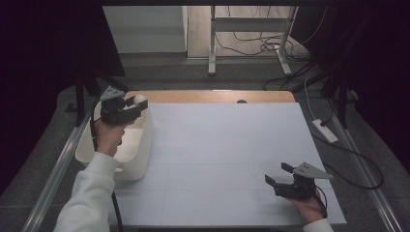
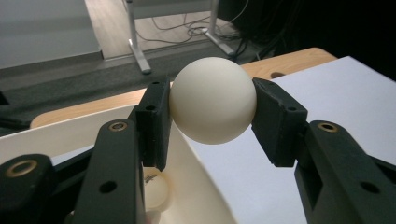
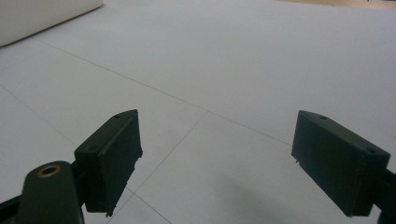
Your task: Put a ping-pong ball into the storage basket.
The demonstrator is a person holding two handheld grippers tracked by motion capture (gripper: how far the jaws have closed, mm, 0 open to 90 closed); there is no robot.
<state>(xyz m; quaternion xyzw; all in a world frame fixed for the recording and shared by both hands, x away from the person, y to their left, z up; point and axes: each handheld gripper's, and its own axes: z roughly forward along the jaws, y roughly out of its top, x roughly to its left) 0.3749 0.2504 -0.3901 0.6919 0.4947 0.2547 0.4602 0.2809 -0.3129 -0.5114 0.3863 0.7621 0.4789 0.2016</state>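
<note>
Over the far left of the desk [image 1: 227, 145], the left gripper [image 1: 137, 105] hangs above the cream plastic bin [image 1: 140, 145], its black fingers [image 2: 156, 116] clenched on either side of a smooth cream-white ball [image 2: 213, 99]. Another ball [image 2: 156, 189] lies inside the bin. Near right, the right gripper [image 1: 279, 175] rests with fingers [image 3: 109, 154] spread wide, nothing between them.

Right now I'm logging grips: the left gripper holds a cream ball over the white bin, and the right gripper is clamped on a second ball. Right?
Not quite. The right gripper is open and holds nothing, as the right gripper view shows: its jaws stand apart over the white table sheet. The rest stands: the left gripper holds the cream ball over the white bin.
</note>
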